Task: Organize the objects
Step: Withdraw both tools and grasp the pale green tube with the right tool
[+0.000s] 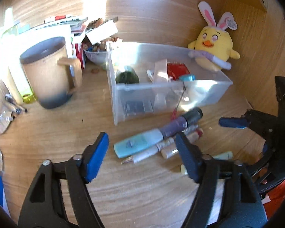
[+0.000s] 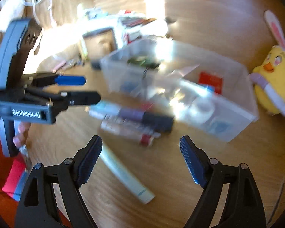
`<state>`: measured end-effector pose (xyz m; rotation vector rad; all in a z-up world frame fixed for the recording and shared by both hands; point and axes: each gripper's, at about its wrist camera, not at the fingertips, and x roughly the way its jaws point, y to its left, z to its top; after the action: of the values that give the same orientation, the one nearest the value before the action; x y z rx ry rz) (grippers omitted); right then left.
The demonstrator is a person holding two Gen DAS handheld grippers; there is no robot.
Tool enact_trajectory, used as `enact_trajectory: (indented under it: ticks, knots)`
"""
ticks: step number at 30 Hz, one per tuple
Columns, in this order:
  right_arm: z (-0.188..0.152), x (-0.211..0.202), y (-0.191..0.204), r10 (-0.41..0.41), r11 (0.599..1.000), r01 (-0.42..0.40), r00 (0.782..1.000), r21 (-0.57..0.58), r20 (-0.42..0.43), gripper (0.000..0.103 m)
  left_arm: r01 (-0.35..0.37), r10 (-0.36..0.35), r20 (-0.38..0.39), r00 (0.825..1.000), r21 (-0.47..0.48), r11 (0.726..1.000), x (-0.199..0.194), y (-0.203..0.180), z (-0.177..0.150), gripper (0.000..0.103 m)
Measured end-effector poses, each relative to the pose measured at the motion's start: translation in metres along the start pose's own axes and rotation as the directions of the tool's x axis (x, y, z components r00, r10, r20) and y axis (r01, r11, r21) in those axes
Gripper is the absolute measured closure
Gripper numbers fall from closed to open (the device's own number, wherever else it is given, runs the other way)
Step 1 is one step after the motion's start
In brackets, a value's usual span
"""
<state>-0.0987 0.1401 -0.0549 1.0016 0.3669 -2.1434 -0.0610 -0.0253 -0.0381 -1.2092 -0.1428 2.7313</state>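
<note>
Several cosmetic tubes lie in a loose pile on the wooden desk in front of a clear plastic bin (image 1: 209, 89). Among them are a light blue tube (image 1: 138, 142), a purple tube with a black cap (image 1: 182, 121) and pale pink ones (image 1: 153, 152). My left gripper (image 1: 140, 140) hovers open just above the pile, with no pad touching a tube. The right wrist view shows it from the side (image 2: 83, 89). My right gripper (image 2: 140, 146) stands wide open over a pale green tube (image 2: 127, 174) that lies apart on the desk. The bin (image 2: 237, 131) holds small items.
A beige mug (image 1: 47, 74) stands left of the bin, with a bowl (image 1: 95, 55) and boxes behind it. A yellow chick plush (image 1: 212, 45) leans in the back right corner. Glasses (image 1: 3, 121) lie at the left edge. A hand (image 2: 20, 133) holds the left gripper.
</note>
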Motion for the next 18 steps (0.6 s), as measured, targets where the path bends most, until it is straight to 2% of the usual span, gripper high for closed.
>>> enact_trajectory:
  ticks: [3, 6, 8, 11, 14, 18]
  knots:
    - [-0.009, 0.01, 0.008, 0.025, 0.999, -0.025, 0.999, -0.02, -0.034, 0.024, 0.04, -0.04, -0.016, 0.999, -0.01, 0.999, 0.0, 0.0, -0.008, 0.05]
    - [-0.013, 0.017, 0.015, 0.054, 0.998, -0.056, 0.997, -0.038, -0.059, 0.041, 0.051, -0.05, -0.023, 0.998, 0.008, 0.999, 0.0, -0.006, -0.014, 0.056]
    - [-0.016, 0.02, 0.02, 0.056, 0.997, -0.06, 0.996, -0.056, -0.073, 0.054, 0.055, -0.055, -0.027, 0.998, 0.023, 0.998, 0.0, -0.011, -0.016, 0.057]
    - [-0.021, 0.019, 0.023, 0.041, 0.996, -0.047, 0.996, -0.079, -0.075, 0.069, 0.07, -0.068, -0.032, 0.997, 0.056, 0.996, 0.001, -0.021, -0.017, 0.057]
    - [-0.026, 0.012, 0.018, 0.071, 0.996, -0.076, 0.994, -0.055, -0.078, 0.081, 0.082, -0.079, -0.038, 0.996, 0.091, 0.992, 0.004, -0.032, -0.015, 0.057]
    - [-0.034, 0.004, 0.002, 0.046, 0.999, -0.045, 0.997, 0.005, -0.065, 0.087, 0.09, -0.082, -0.058, 0.995, 0.145, 0.985, 0.015, -0.046, -0.011, 0.057]
